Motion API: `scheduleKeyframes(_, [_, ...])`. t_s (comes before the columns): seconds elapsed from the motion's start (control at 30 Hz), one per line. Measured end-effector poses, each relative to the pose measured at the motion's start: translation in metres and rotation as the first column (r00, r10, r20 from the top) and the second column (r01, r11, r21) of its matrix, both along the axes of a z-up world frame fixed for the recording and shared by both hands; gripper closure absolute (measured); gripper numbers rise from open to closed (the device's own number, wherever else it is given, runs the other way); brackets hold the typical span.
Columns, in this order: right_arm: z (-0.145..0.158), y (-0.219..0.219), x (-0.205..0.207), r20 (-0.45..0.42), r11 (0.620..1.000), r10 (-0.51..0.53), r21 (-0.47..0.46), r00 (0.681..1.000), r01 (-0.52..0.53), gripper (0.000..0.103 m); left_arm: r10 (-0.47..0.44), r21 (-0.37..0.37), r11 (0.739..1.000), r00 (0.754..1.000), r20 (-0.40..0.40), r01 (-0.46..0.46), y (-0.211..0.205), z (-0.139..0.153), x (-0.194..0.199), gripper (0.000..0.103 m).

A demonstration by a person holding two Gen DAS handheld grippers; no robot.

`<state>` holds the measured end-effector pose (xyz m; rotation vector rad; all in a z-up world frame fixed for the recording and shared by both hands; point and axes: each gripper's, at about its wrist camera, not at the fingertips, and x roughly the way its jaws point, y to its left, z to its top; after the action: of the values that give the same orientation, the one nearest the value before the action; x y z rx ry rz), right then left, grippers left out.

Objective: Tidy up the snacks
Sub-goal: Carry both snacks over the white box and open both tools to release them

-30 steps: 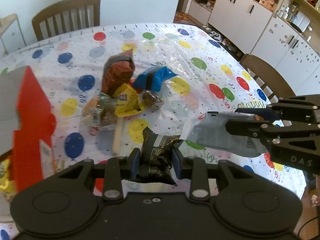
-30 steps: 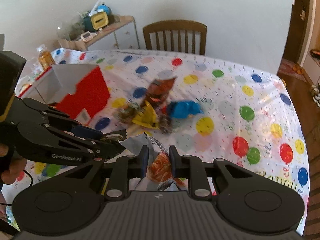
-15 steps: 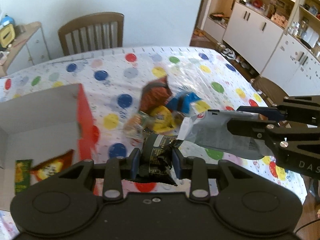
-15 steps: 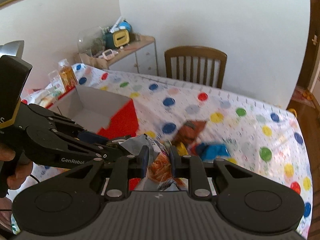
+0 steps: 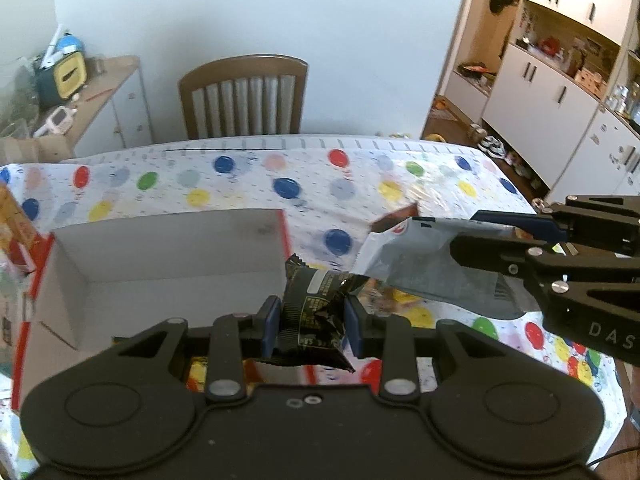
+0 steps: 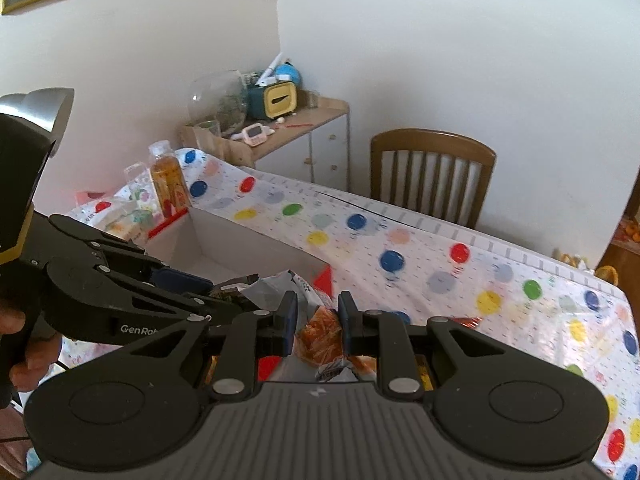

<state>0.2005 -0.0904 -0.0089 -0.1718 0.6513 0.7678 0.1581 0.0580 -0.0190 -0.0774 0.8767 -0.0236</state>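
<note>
My left gripper is shut on a black snack packet and holds it over the near right corner of the open cardboard box, red outside and white inside. My right gripper is shut on a silver and orange snack bag; in the left wrist view the bag hangs just right of the box. The left gripper shows at the left in the right wrist view, beside the box. A brown packet peeks out behind the silver bag.
The table has a balloon-print cloth. A wooden chair stands at its far side. A drink bottle and small packages stand left of the box. A sideboard with clutter is behind, white cabinets to the right.
Both grippers have risen and swung left with their packets, from over the snack pile to the box. The pile has dropped out of view behind the silver bag.
</note>
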Motion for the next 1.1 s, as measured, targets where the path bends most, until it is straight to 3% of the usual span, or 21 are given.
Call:
scheduleKeyframes(0.5, [-0.026, 0.095, 0.015, -0.028, 0.998, 0.029, -0.048, 0.999, -0.030, 0.082, 0.098, 0.045, 0.994, 0.995, -0.021, -0.096, 0.083, -0.008, -0.002, 0.072])
scheduleKeyframes(1.1, [-0.095, 0.163, 0.033, -0.096, 0.981, 0.024, -0.188, 0.995, -0.042, 0.082, 0.195, 0.084, 0.979, 0.966, -0.167, -0.183, 0.159, -0.076, 0.016, 0.072])
